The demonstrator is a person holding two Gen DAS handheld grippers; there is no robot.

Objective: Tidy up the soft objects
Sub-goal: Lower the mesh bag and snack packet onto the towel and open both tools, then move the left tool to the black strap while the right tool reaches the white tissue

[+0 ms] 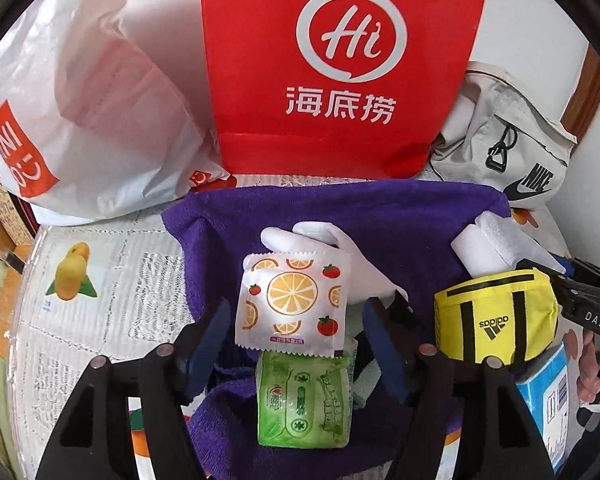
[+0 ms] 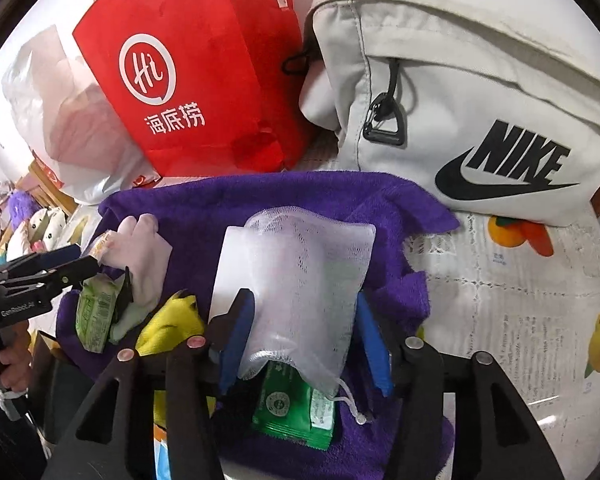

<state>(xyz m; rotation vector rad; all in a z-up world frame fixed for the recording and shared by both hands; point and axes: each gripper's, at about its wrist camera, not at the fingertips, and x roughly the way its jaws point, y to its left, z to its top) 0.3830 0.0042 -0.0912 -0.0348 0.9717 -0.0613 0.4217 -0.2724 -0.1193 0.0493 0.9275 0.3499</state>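
Our left gripper (image 1: pixel 296 344) stands with its blue pads apart on either side of the citrus-print sachet (image 1: pixel 290 300), neither pad visibly pressing it; the sachet lies partly over the green wipes pack (image 1: pixel 304 400), with a white glove (image 1: pixel 340 252) behind it. Our right gripper (image 2: pixel 304 348) likewise brackets the white mesh pouch (image 2: pixel 300 288), jaws parted; whether the left pad brushes the mesh we cannot tell; a dark green packet (image 2: pixel 292 412) shows under the pouch's lower edge, its drawstring trailing nearby. All of these rest on the purple towel (image 2: pixel 260 196), as does the yellow pouch (image 1: pixel 496 320), just beside the left gripper's load. Beyond the towel stand the red paper bag (image 1: pixel 340 60), a white plastic bag (image 1: pixel 80 100) and the grey sling bag (image 2: pixel 460 100), on the fruit-print tablecloth (image 2: pixel 520 300). We judge both items set down and let go; to do this step well, we should lift each gripper straight clear, since mesh may snag a pad and the sachet may slide off the wipes.
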